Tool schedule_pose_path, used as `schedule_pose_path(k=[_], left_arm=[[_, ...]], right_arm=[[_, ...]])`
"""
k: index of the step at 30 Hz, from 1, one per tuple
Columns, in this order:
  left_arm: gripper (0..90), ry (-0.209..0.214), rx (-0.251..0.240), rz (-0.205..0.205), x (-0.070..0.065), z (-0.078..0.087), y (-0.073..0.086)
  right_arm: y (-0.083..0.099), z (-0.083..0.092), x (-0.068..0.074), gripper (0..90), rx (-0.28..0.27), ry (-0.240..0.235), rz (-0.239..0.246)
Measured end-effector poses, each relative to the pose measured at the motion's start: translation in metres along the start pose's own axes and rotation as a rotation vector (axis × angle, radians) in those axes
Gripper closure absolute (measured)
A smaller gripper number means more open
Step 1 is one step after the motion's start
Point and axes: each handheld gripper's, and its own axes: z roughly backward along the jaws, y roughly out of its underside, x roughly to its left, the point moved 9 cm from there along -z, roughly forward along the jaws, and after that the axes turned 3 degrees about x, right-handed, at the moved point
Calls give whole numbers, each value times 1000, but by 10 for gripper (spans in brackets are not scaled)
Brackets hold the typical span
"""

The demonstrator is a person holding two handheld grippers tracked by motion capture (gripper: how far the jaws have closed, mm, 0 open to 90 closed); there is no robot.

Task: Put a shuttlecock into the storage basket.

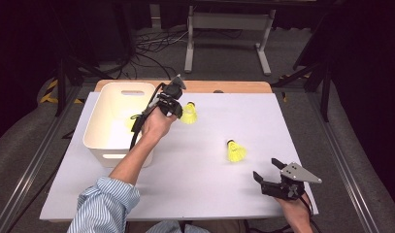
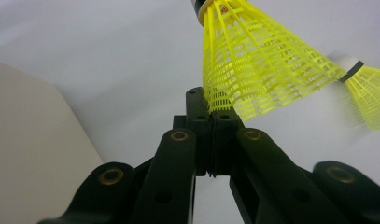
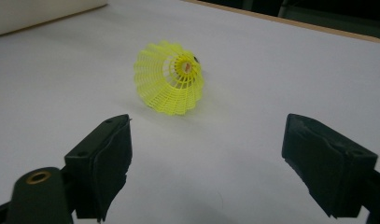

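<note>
A white sheet (image 1: 185, 184) covers the table, with grey carpet and dark stands around it. Taking the white bin (image 1: 107, 145) at the sheet's left as the marker, everything else lies to its right.

Nearest the person, far to the right of the bin by the sheet's front edge, the right gripper (image 1: 270, 170) rests low with its jaws spread wide and nothing between them. In the right gripper view, the loose shuttlecock (image 3: 171, 79) lies on its side just beyond those jaws, skirt facing the camera; in the high view it sits on the sheet (image 1: 236, 151) well to the right of the bin.

Farther off, just beside the bin's right wall, the left gripper (image 1: 178, 109) has its jaws pinched together on the skirt edge of a second yellow shuttlecock (image 2: 253, 65), which hangs beside the bin, not over it. Whether it touches the sheet cannot be told.

In the left gripper view the held shuttlecock's cork is cut off at the top edge, and the other shuttlecock is a blur at the right. A yellowish patch inside the bin is partly hidden by the forearm and cannot be made out.
</note>
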Motion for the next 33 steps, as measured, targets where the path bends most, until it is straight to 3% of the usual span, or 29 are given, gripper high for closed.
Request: schedule_pose_path(k=[33], left_arm=[[891,3,-1,-10,7,16,7]], right_arm=[[0,0,0,166,0,-2,-1]])
